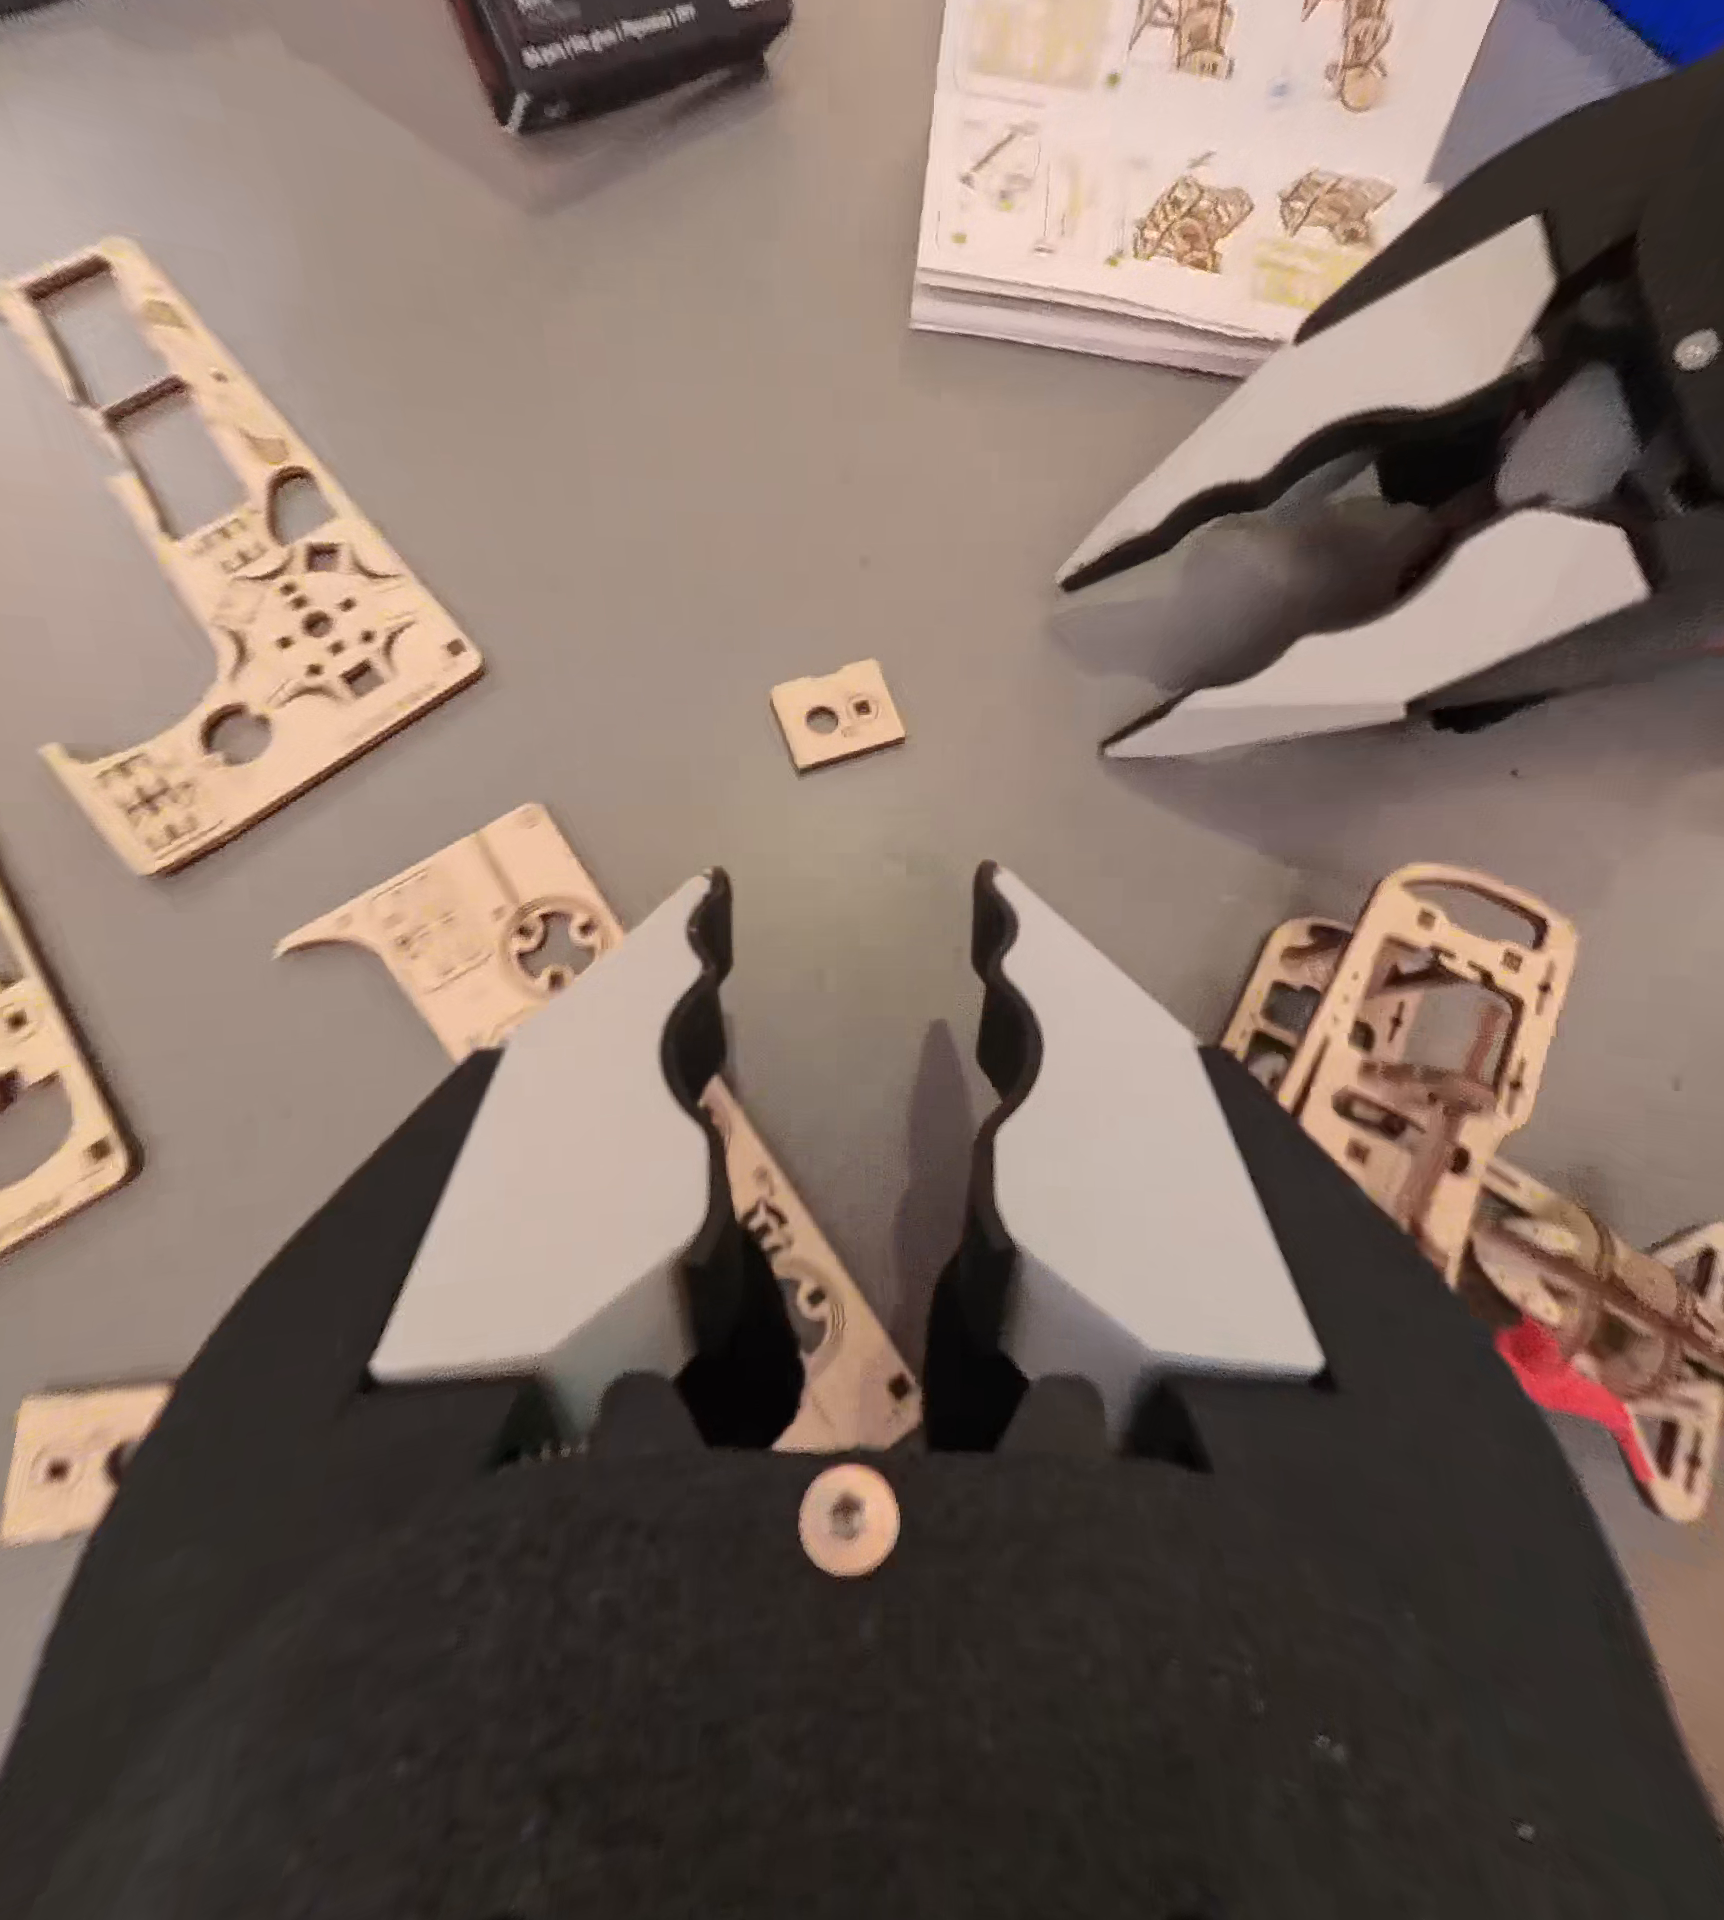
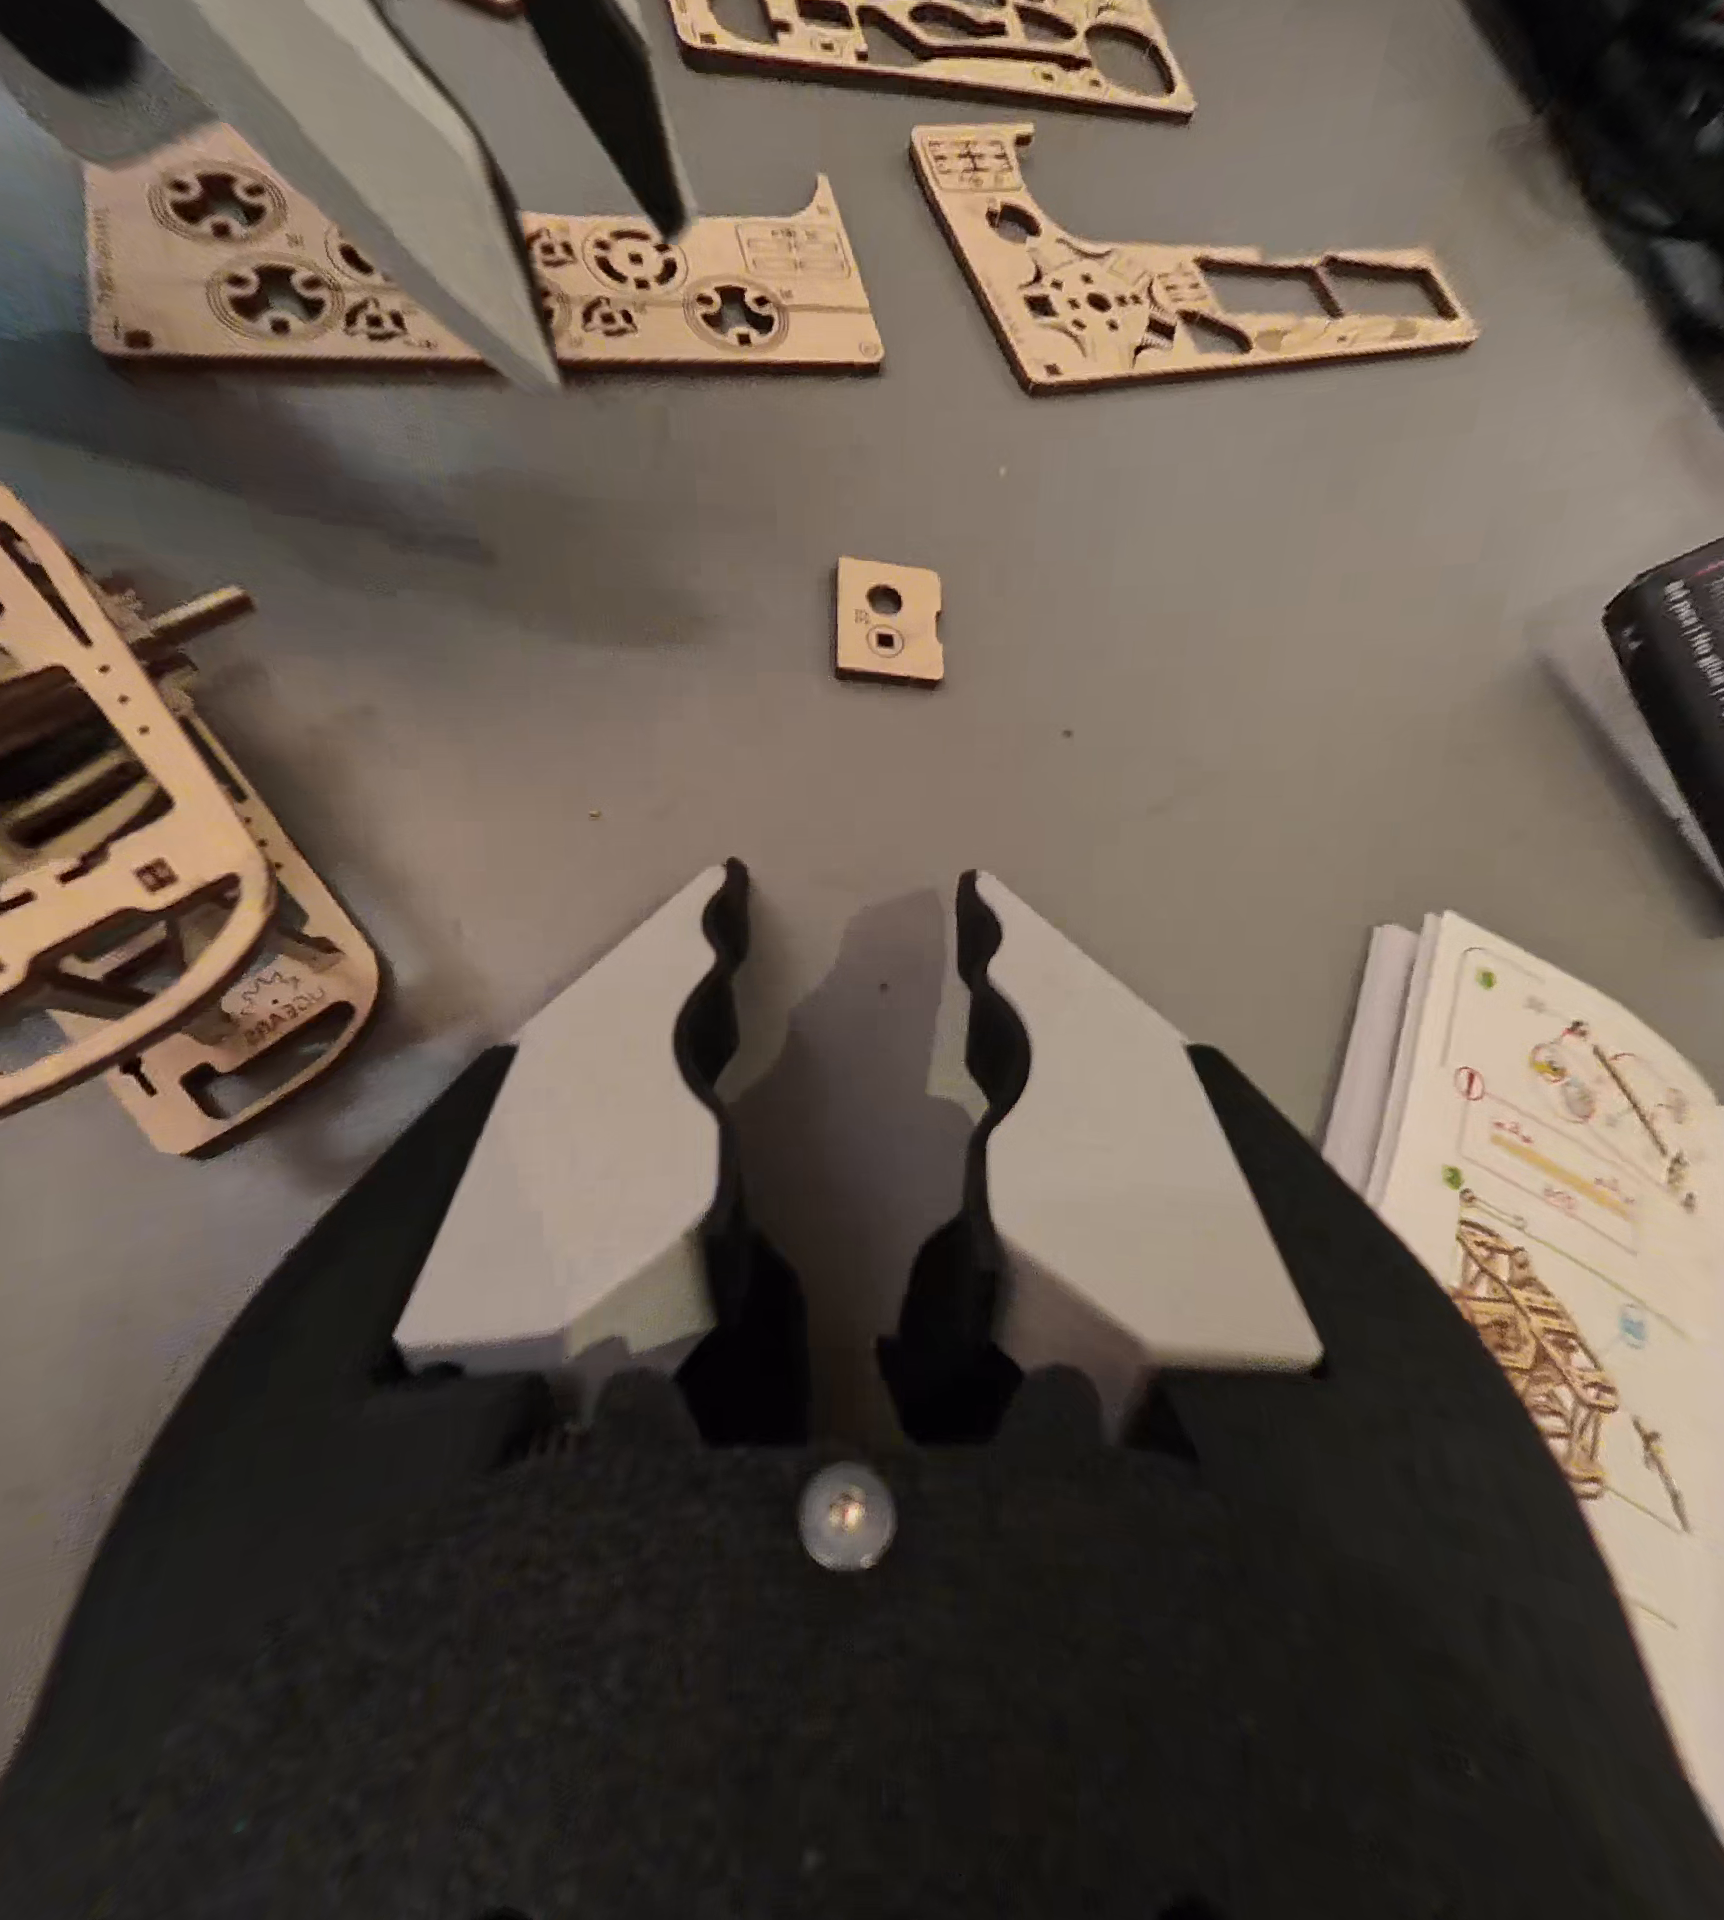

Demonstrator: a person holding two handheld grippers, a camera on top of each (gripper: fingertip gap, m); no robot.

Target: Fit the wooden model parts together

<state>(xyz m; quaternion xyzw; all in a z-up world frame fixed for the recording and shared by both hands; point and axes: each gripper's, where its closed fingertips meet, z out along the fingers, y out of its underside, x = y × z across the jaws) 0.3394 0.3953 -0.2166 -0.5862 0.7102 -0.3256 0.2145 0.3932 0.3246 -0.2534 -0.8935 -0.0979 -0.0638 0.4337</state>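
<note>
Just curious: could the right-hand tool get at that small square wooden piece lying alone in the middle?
Probably yes. The right tool is open and empty, pointed at the small wooden piece, with only bare grey table between them.

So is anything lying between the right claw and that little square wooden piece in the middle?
No. In the right wrist view, only bare grey table lies between the open right claw and the small piece. The half-built model sits off to one side, the booklet to the other.
</note>
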